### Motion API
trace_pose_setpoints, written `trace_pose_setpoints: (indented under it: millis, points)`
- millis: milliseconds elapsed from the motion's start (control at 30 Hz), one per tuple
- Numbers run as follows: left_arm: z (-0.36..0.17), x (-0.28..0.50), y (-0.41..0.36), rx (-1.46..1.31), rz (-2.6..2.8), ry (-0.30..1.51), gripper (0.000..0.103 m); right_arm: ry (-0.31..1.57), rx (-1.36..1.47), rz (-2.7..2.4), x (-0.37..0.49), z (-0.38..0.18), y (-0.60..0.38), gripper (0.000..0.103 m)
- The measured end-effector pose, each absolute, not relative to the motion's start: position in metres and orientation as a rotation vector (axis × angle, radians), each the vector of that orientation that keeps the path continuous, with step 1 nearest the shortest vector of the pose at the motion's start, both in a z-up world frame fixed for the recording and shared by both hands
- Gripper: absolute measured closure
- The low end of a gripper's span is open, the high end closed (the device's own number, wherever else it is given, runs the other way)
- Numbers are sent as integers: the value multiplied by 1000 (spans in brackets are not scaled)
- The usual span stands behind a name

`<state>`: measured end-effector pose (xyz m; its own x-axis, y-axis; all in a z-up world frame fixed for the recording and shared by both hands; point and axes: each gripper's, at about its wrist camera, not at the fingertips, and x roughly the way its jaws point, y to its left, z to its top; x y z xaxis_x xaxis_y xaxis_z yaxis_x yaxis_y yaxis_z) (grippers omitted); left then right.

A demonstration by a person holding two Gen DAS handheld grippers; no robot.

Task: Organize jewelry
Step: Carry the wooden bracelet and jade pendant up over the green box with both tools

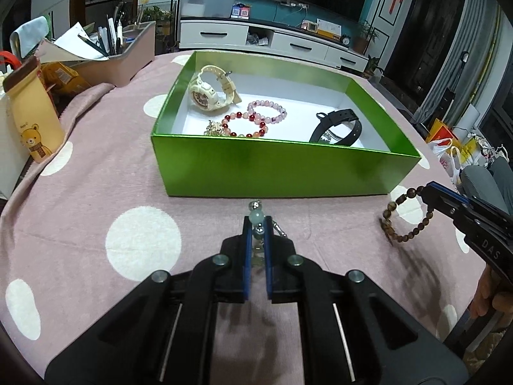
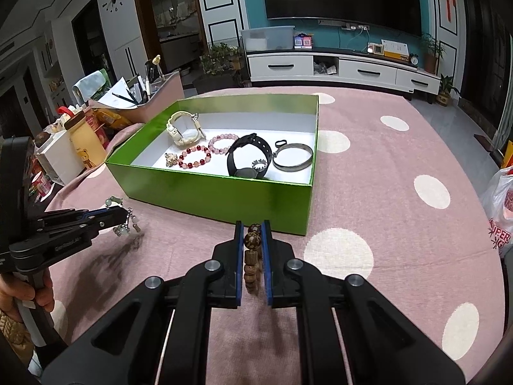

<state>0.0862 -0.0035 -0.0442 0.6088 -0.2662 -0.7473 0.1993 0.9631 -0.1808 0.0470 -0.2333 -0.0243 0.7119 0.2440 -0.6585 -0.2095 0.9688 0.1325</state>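
My left gripper (image 1: 257, 223) is shut on a pale green bead bracelet (image 1: 257, 216), lifted just off the pink dotted cloth in front of the green box (image 1: 282, 166). From the right wrist the same gripper (image 2: 123, 213) shows at the left with the bracelet (image 2: 126, 224) dangling. My right gripper (image 2: 251, 234) is shut on a brown wooden bead bracelet (image 2: 251, 240); its loop (image 1: 407, 215) hangs beside the box's near right corner. Inside the box (image 2: 224, 192) lie a cream watch (image 2: 182, 128), red and pink bead bracelets (image 2: 195, 157), a black watch (image 2: 247, 154) and a silver bangle (image 2: 293, 157).
A pink organizer with pens (image 1: 128, 51) and a yellow bear carton (image 1: 35, 118) stand on the table's left side. Plastic bags (image 2: 501, 218) sit off the right edge. A hand (image 2: 19, 292) holds the left gripper's handle. Cloth to the right of the box is bare.
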Motion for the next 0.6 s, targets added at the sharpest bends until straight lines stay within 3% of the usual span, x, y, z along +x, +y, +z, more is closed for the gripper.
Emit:
trace_pose_setpoints:
  millis: [600]
  points:
    - [-4, 67, 12, -94, -263, 801, 97, 658, 17, 255, 30, 12, -229, 93]
